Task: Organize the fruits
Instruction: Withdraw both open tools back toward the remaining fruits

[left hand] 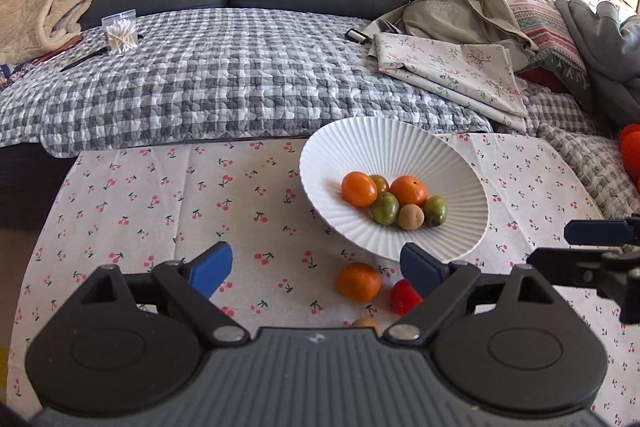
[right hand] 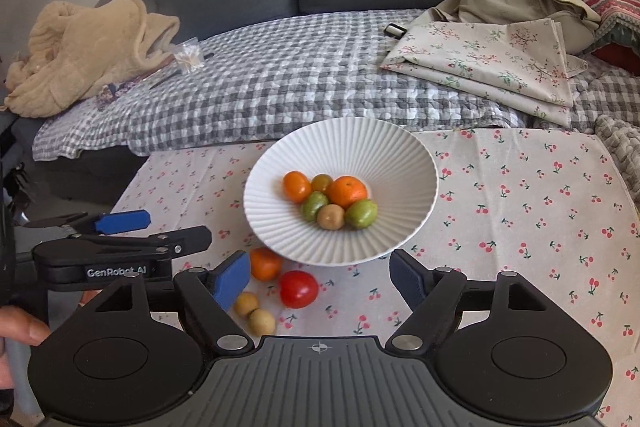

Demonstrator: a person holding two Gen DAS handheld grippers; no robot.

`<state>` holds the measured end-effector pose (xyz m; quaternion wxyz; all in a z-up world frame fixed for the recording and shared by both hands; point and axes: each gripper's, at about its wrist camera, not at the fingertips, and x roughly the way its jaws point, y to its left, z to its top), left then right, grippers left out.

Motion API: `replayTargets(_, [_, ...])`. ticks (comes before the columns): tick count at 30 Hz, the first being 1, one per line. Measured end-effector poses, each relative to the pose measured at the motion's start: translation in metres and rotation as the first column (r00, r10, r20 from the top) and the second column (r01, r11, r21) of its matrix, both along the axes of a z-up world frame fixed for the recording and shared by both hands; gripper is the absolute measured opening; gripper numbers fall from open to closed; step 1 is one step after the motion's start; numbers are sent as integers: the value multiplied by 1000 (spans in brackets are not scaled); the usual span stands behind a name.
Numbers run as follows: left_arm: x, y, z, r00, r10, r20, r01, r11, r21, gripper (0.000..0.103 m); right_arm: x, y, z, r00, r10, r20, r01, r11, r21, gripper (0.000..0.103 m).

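Ahead of both tongs, on the cherry-print cloth of the counter (right hand: 520,211), stands a white ribbed bowl (right hand: 352,147). It holds six fruits in a tight cluster: two orange ones, three green ones, one tan one.

Left tongs (left hand: 316,269): spread wide, nothing between the pads. Right tongs (right hand: 320,277): likewise spread wide, holding nothing. The left pair sits just to the left of the right pair, both low over the near edge of the cloth.

Loose fruit between the tongs and the bowl: an orange fruit (right hand: 265,263) touching or nearly under the bowl's near rim, a red tomato (right hand: 298,289) just beside it, and two small tan fruits (right hand: 255,313) touching each other, right next to the left pad of the right tongs. From the left wrist view one tan fruit is mostly hidden behind the tongs' body.

Appearance: all pieces round, smooth, glossy; the tomato looks soft-skinned.

Risks, as judged:
- Round fruit on loose cloth may roll off when nudged by a pad during approach.
- The two tan fruits touch; closing on one would likely push the other away.
- The orange fruit sits so near the rim that a pad could strike the bowl and shift it.
- Squeezing the tomato hard could bruise or split it.
- The two pairs of tongs work close together and could collide.
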<state>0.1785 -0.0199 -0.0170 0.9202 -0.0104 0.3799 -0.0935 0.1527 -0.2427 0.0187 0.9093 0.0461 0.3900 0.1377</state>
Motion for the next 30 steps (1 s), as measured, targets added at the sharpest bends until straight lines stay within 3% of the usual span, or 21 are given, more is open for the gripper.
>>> replayTargets(4, [-12, 7, 6, 1000, 16, -10, -16, 1000, -3, 100, -17, 5, 7, 1000, 18, 1, -18, 999, 34, 95])
replayTargets(6, [-17, 10, 7, 999, 25, -20, -25, 1000, -8, 102, -21, 8, 7, 1000, 30, -9, -29, 999, 46, 96])
replayTargets(16, [-22, 18, -8, 997, 24, -68, -23, 1000, 15, 102, -18, 11, -5, 999, 20, -46, -19, 999, 27, 98])
replayTargets(30, [-15, 12, -35, 992, -39, -117, 38, 999, -6, 101, -12, -1, -36, 995, 6, -101, -9, 999, -31, 98])
